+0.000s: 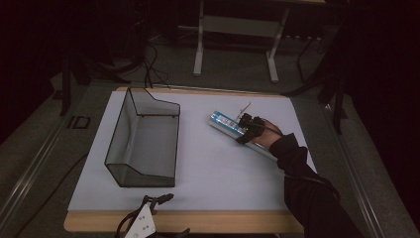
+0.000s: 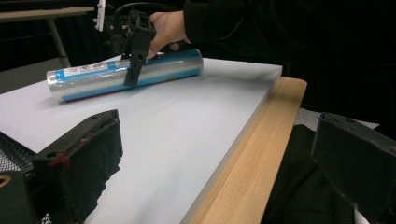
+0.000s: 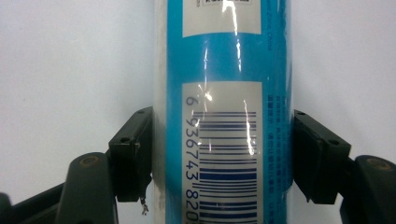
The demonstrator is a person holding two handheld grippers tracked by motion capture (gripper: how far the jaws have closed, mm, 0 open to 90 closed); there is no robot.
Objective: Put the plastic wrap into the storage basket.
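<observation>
Right gripper (image 3: 223,158) astride barcoded blue tube (image 3: 224,93)

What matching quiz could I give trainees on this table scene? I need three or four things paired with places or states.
Things:
1. tube
2. wire basket
3. left gripper
4. right gripper

Places or states:
A. stands empty on the left part of the white board
B. rests at the near wooden edge, jaws open
C. lies on its side on the right part of the board
D. jaws on either side of the tube at its barcode

Pairs: 1-C, 2-A, 3-B, 4-D
</observation>
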